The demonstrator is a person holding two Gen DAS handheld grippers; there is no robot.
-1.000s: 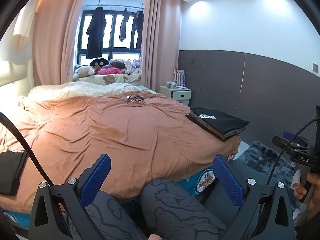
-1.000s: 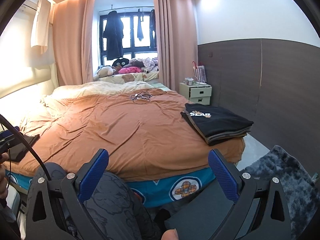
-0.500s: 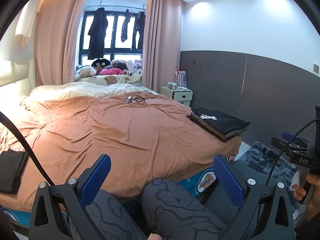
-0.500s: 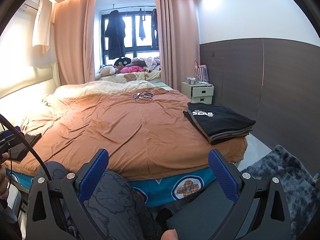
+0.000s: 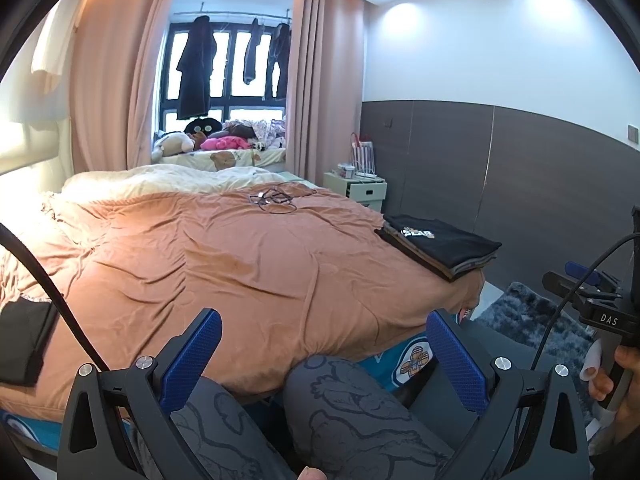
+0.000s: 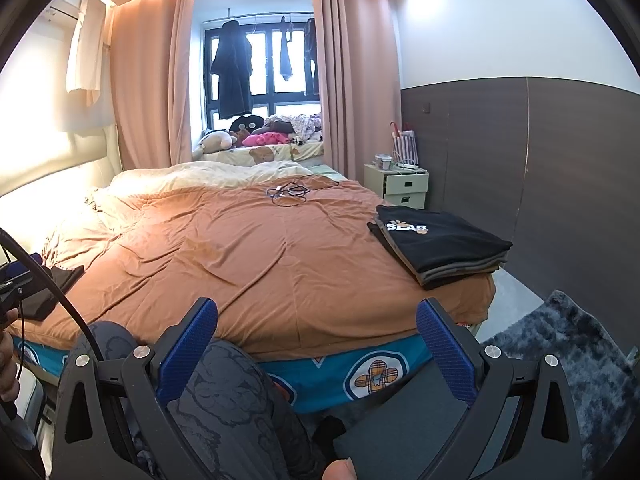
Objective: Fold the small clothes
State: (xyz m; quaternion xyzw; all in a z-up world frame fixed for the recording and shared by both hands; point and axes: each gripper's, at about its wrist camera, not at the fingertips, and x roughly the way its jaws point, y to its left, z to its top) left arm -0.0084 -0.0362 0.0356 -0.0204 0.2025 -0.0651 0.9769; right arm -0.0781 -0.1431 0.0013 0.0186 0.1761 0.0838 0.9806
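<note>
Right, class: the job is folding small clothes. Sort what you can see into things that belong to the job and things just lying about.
Belongs to the job:
folded stack
dark garment
left tool, open
right tool, open

Just lying about:
cables
soft toys
hanging coat
nightstand
rug

Both of your wrist cameras sit low at the foot of the wide bed with the rumpled orange-brown quilt (image 5: 224, 256), facing the curtained window (image 6: 260, 68). Both views share the bed and the folded black clothes stack (image 6: 440, 244).
</note>
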